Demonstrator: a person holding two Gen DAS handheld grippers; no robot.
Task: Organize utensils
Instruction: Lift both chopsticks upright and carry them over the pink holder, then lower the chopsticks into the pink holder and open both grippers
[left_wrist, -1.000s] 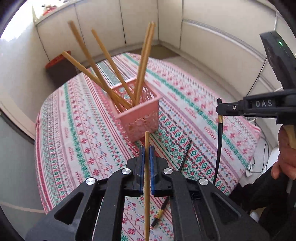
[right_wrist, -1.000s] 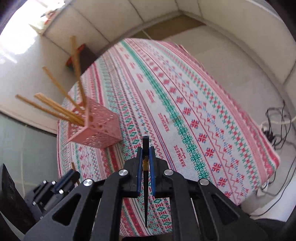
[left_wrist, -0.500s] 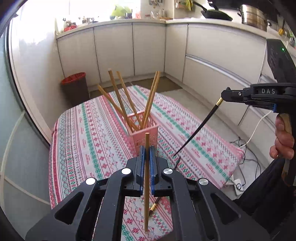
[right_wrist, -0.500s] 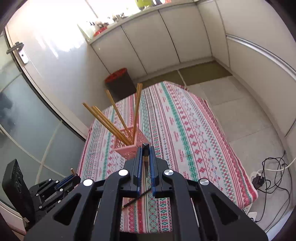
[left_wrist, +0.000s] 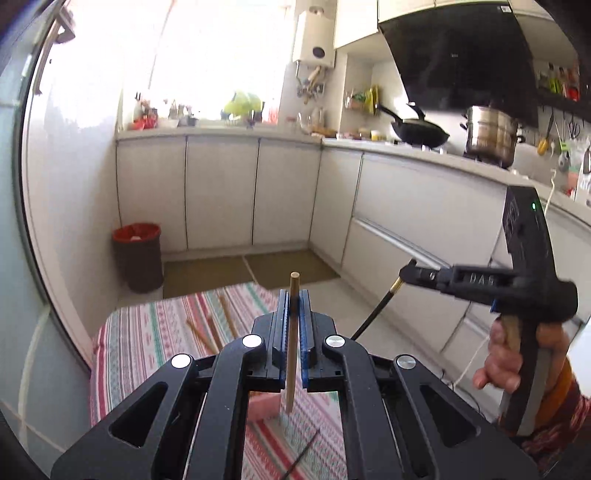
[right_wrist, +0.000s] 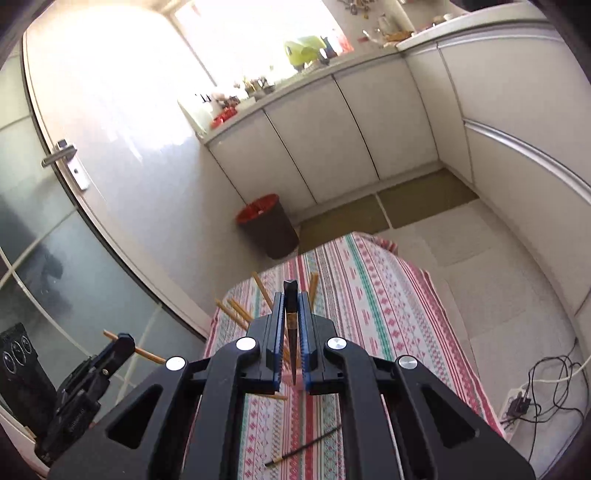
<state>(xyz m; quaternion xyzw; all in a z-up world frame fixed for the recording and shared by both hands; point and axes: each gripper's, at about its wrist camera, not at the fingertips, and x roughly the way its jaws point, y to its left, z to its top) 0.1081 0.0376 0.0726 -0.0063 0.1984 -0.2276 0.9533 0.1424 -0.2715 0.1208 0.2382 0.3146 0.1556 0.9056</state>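
My left gripper (left_wrist: 293, 295) is shut on a pale wooden chopstick (left_wrist: 291, 362) that stands upright between its blue pads. My right gripper (right_wrist: 291, 295) is shut on a black chopstick (right_wrist: 291, 332) with a gold band. Both are high above the table. In the left wrist view the right gripper (left_wrist: 410, 271) sits to the right with the black chopstick (left_wrist: 376, 310) slanting down from it. The pink basket (left_wrist: 262, 406) is mostly hidden under my left gripper, and several wooden chopsticks (left_wrist: 207, 328) poke out of it. Another black chopstick (right_wrist: 303, 448) lies loose on the patterned tablecloth (right_wrist: 369, 295).
A dark bin with a red liner (right_wrist: 267, 225) stands on the floor beyond the table. White cabinets line the back and the right. A power strip with cables (right_wrist: 524, 402) lies on the floor to the right. A hand (left_wrist: 498, 362) grips the right tool's handle.
Both grippers have risen and tipped upward with their chopsticks still gripped. The table and basket have dropped low in both views, and the kitchen counter and window have come into sight.
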